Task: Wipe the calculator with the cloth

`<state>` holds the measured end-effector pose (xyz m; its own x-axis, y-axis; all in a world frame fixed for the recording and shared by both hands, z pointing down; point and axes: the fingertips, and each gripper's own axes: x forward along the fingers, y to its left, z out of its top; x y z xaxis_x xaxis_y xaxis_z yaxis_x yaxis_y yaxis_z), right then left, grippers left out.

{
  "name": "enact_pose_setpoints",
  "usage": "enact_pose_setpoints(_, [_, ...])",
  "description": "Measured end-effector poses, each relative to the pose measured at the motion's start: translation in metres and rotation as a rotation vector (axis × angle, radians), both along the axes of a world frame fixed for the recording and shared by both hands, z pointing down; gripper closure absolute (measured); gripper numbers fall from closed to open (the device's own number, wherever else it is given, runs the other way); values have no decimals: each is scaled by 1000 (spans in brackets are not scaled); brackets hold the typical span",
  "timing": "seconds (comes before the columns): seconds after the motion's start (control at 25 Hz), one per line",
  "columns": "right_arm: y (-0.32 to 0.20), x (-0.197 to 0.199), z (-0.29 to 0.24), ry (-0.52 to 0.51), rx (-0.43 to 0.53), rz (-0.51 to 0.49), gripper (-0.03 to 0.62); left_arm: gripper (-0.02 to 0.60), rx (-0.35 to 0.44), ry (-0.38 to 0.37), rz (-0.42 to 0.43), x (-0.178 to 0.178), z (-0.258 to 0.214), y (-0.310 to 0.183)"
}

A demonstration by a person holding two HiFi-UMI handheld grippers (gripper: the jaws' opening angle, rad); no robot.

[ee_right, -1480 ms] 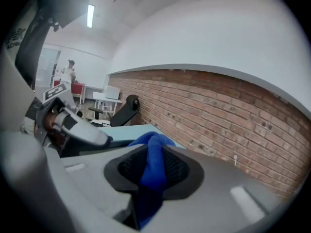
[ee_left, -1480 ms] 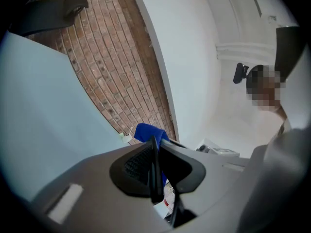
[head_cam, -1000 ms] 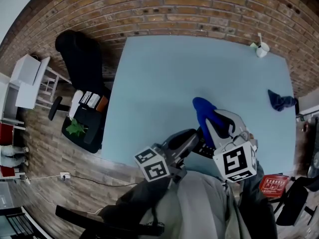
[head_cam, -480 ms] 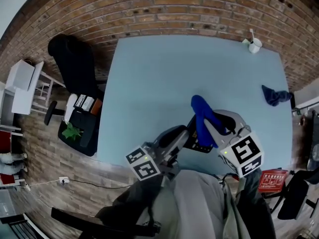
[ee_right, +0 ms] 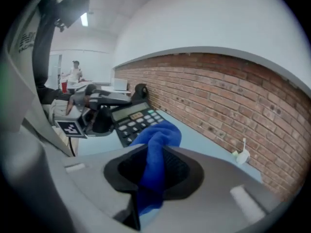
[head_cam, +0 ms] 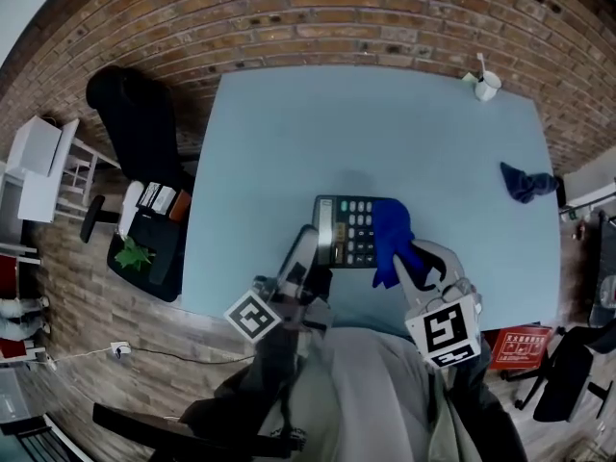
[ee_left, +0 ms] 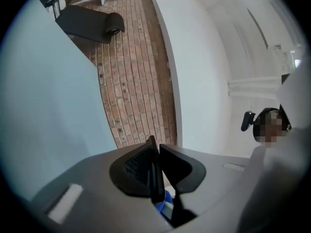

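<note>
A black calculator [head_cam: 348,229] is held face up over the light blue table [head_cam: 385,133]. My left gripper [head_cam: 312,246] is shut on its left edge; in the left gripper view that thin black edge [ee_left: 156,178] stands between the jaws [ee_left: 156,152]. My right gripper [head_cam: 404,260] is shut on a bright blue cloth [head_cam: 392,235], which drapes over the calculator's right side. In the right gripper view the cloth [ee_right: 156,144] runs up between the jaws [ee_right: 155,161] toward the calculator [ee_right: 133,121], with the left gripper [ee_right: 99,115] beyond it.
A white cup [head_cam: 486,86] stands at the table's far right corner, also seen as the cup [ee_right: 241,155]. A second dark blue cloth [head_cam: 526,182] lies at the right edge. A black chair [head_cam: 135,114] stands left of the table, with a brick wall behind.
The calculator has turned from nearly edge-on to face up and shifted left with the left gripper. The right gripper has come lower, and the cloth now rests on the calculator's right side.
</note>
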<state>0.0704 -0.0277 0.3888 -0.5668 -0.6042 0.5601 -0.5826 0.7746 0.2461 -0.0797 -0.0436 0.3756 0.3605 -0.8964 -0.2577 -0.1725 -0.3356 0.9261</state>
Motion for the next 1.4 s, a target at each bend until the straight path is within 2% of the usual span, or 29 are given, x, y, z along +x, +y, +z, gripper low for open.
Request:
enact_pose_setpoints(0.16, [44, -58, -11, 38, 62, -165, 510, 534, -35, 96, -5, 11, 2, -2])
enact_pose_setpoints(0.24, [55, -73, -9, 71, 114, -216, 510, 534, -55, 139, 2, 15, 5, -2])
enact_pose_setpoints(0.32, [53, -68, -6, 120, 179, -213, 509, 534, -71, 184, -7, 11, 7, -2])
enact_pose_setpoints(0.4, [45, -49, -3, 154, 216, -164, 510, 533, -82, 221, -21, 4, 8, -2])
enact_pose_setpoints(0.56, [24, -6, -3, 166, 238, -10, 510, 532, -68, 210, -38, -6, 6, -2])
enact_pose_setpoints(0.64, [20, -4, -2, 161, 243, 15, 510, 532, -66, 223, -40, -7, 7, -2])
enact_pose_setpoints(0.72, [28, -18, -1, 158, 242, -24, 510, 532, -77, 234, -36, -4, 10, -1])
enact_pose_setpoints(0.88, [57, -68, 7, 138, 222, -198, 510, 532, -113, 262, 3, 9, 21, 0])
enact_pose_setpoints(0.96, [57, -70, 14, 153, 217, -213, 510, 532, -128, 276, 10, 11, 29, -1])
enact_pose_setpoints(1.08, [34, -35, 25, 136, 166, -115, 509, 532, -137, 284, 16, 5, 39, -2])
enact_pose_setpoints(1.24, [-2, 21, 53, 165, 103, 58, 510, 532, -133, 214, 51, 2, 47, -1])
enact_pose_setpoints(1.32, [-9, 16, 54, 155, 90, 69, 510, 532, -134, 184, 86, 12, 50, 0])
enact_pose_setpoints(1.4, [-5, -11, 50, 143, 90, 16, 510, 531, -144, 159, 112, 23, 56, -1])
